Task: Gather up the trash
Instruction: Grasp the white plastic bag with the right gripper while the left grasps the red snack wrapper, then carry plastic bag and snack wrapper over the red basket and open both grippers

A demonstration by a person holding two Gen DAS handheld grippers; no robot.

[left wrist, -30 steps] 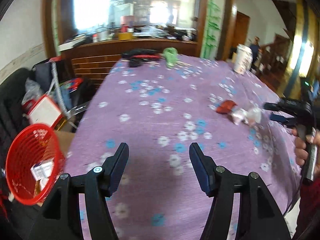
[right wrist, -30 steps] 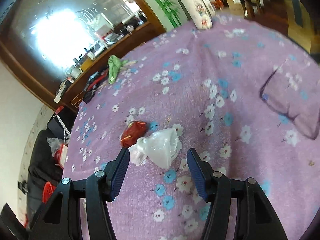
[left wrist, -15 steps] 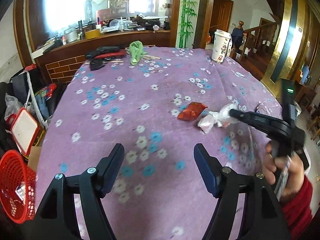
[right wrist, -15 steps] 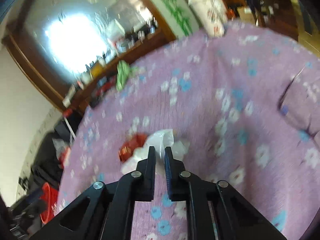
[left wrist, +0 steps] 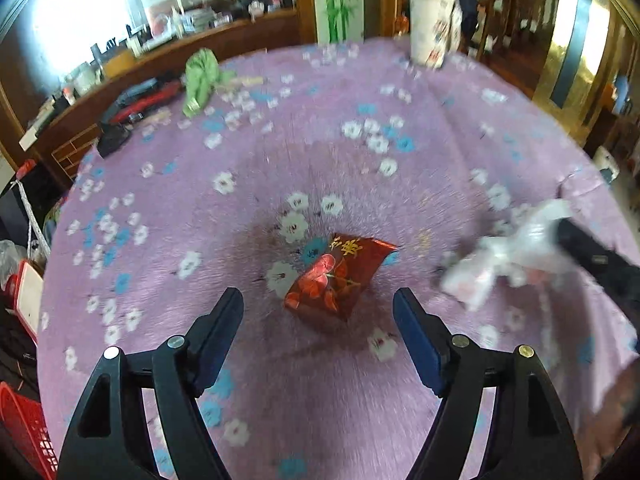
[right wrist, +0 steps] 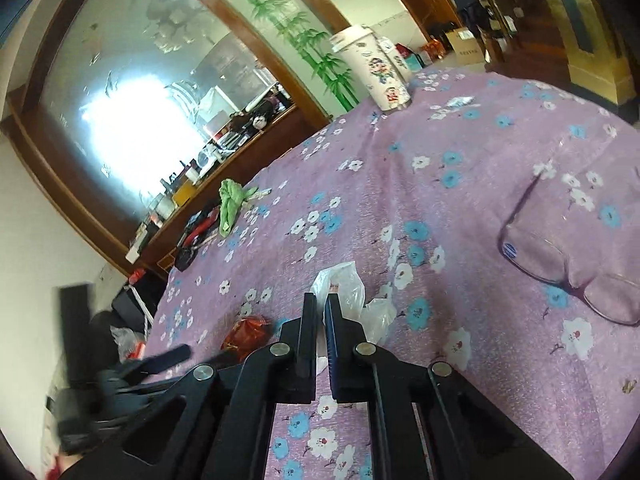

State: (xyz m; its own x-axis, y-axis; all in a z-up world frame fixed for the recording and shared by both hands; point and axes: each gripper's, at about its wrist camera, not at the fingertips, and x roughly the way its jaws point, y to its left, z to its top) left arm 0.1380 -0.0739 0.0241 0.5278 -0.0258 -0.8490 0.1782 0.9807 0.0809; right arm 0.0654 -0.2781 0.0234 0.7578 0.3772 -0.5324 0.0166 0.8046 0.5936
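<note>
Left gripper hangs over the table, angled down at the purple flowered cloth. Its jaws are spreading wider, nothing between the pads. Red foil wrapper lies on the cloth just ahead of the gap, roughly centred, not touched.

Right gripper is clenched on the clear plastic bag. Crumpled film bulges out above and to the right of the closed fingertips. In the left wrist view the same bag shows blurred at the right, pinched at the tip of the dark right gripper, just beside the red wrapper but apart from it. In the right wrist view the red wrapper sits left of the fingers, near the bag.

Red basket stands beyond the table edge, low left in the left wrist view. Eyeglasses rest on the cloth, well to the right. Flowered tumbler stands upright at the far side. Green cloth lies crumpled near the far edge.
</note>
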